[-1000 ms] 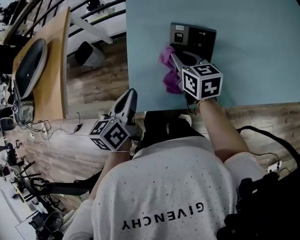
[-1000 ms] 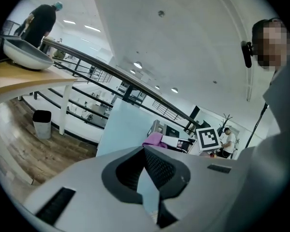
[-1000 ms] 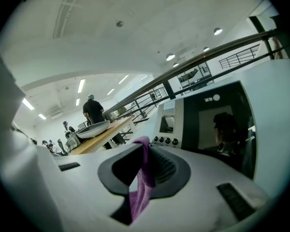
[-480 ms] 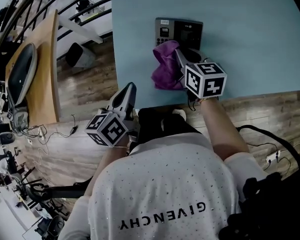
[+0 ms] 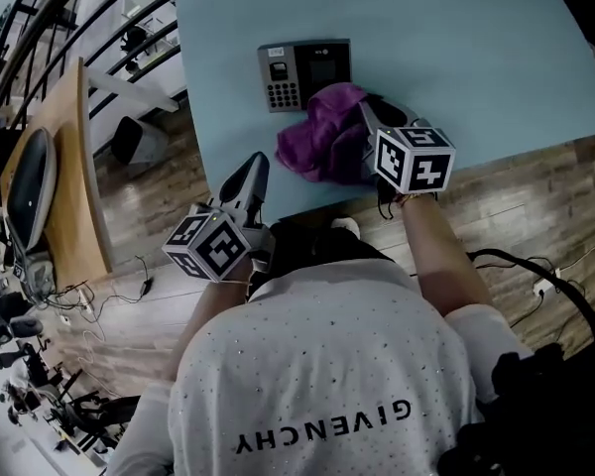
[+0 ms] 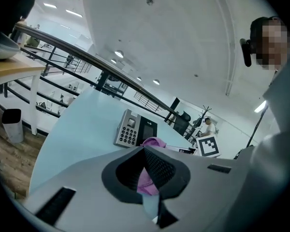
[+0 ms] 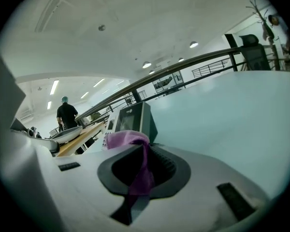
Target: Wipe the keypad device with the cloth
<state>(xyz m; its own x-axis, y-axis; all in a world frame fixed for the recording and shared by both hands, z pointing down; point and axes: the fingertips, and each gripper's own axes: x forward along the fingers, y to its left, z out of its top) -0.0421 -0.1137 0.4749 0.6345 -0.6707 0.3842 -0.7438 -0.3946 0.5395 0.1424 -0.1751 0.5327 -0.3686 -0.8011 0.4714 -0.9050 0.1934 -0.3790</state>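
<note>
Purple cloth (image 5: 322,142) bunched on the pale blue table (image 5: 476,48), lying against the near right corner of the keypad device (image 5: 302,72). Number keys at the device's left clear of the cloth, dark screen at its right. One fold of cloth pinched between the jaws of the right gripper (image 5: 369,115); in the right gripper view, a purple strip hanging down through the closed jaws, with the device just beyond. Left gripper (image 5: 255,167) held up by the table's near left corner, apart from both cloth and device. Jaws pressed together at the tips, nothing between them, pointing toward the device and the cloth.
</note>
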